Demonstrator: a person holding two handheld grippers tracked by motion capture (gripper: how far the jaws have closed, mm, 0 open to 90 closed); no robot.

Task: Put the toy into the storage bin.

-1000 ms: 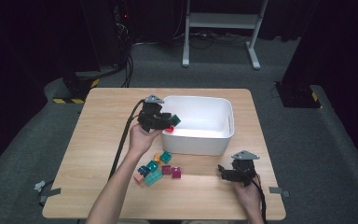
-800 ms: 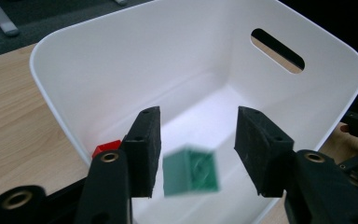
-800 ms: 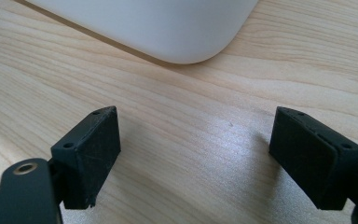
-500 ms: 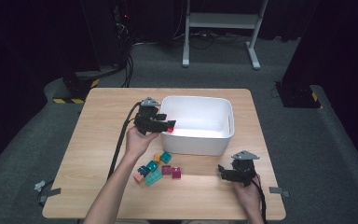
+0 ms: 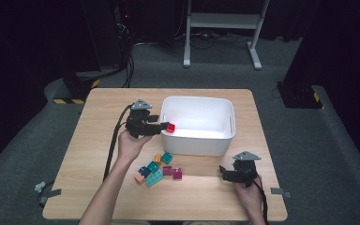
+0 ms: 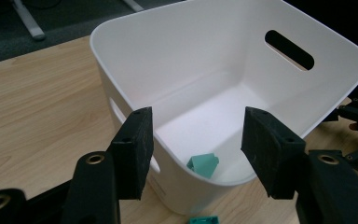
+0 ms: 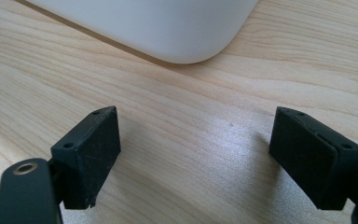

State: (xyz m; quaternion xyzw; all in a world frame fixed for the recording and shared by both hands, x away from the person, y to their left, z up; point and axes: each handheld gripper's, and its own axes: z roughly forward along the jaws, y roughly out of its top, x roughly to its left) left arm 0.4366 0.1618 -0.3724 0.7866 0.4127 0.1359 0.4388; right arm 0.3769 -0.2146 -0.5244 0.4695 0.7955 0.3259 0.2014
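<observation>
A white bin (image 5: 198, 99) stands mid-table. My left gripper (image 5: 161, 125) hovers at the bin's left wall, its jaws open and nothing between them in the left gripper view (image 6: 196, 140). A small red block (image 5: 170, 127) shows right at its fingertips, just inside the wall. A teal block (image 6: 203, 164) lies on the floor of the bin (image 6: 135, 18). Near the front right, my right gripper (image 5: 224, 172) rests low over the bare wood, open and empty (image 7: 196, 154), with the bin's corner (image 7: 168, 28) ahead.
Several loose blocks lie in front of the bin: an orange one (image 5: 158, 158), teal ones (image 5: 167, 157), magenta ones (image 5: 176, 173) and a salmon one (image 5: 139, 177). The table's front edge (image 5: 168, 218) is close to the right hand.
The left gripper has drawn back a little to the left from over the bin. The red block now sits lower, at the bin's wall. The right gripper has stayed put.
</observation>
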